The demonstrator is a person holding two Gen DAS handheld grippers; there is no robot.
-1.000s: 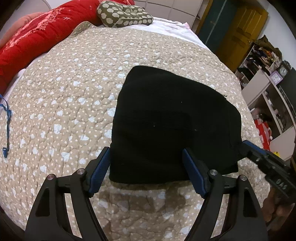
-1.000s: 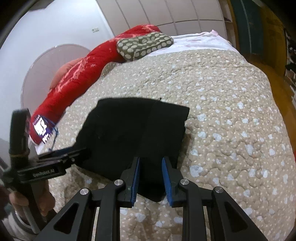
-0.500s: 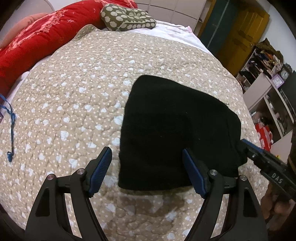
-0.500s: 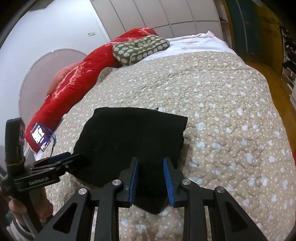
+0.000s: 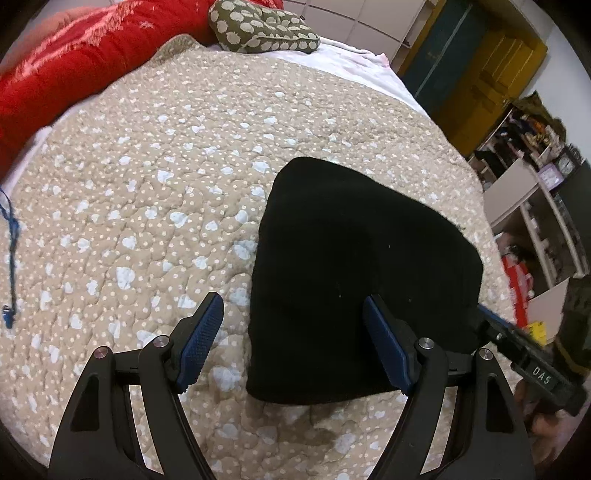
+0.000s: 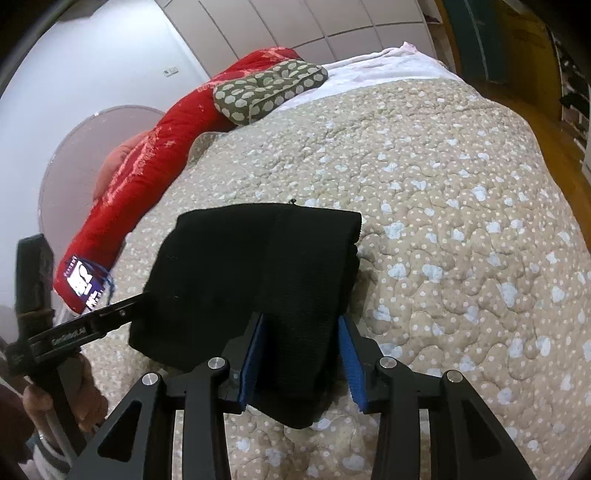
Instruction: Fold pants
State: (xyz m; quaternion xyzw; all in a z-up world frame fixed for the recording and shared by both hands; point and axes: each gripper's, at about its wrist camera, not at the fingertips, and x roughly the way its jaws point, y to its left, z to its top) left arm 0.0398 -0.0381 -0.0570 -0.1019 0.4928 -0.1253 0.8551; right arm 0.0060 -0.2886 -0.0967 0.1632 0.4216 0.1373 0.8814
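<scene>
Right wrist: black knit pants (image 6: 255, 266) folded square on quilted bedspread (image 6: 443, 221).

Far beyond the fingers, pale panelled wardrobe doors (image 6: 332, 22); to their right, a yellow wooden door (image 5: 506, 70) and cluttered white open shelves (image 5: 532, 206).

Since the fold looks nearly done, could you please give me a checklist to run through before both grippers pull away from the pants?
1. Right gripper released: ok; its jaws have just been opening, pads stand off the cloth between them.
2. Left gripper open: ok; wide, gripping nothing.
3. Pants folded into a compact block: ok.
4. Pants flat on the quilt: ok.
5. Near corner by the right gripper tucked in: cannot tell; it sits between the jaws.
</scene>
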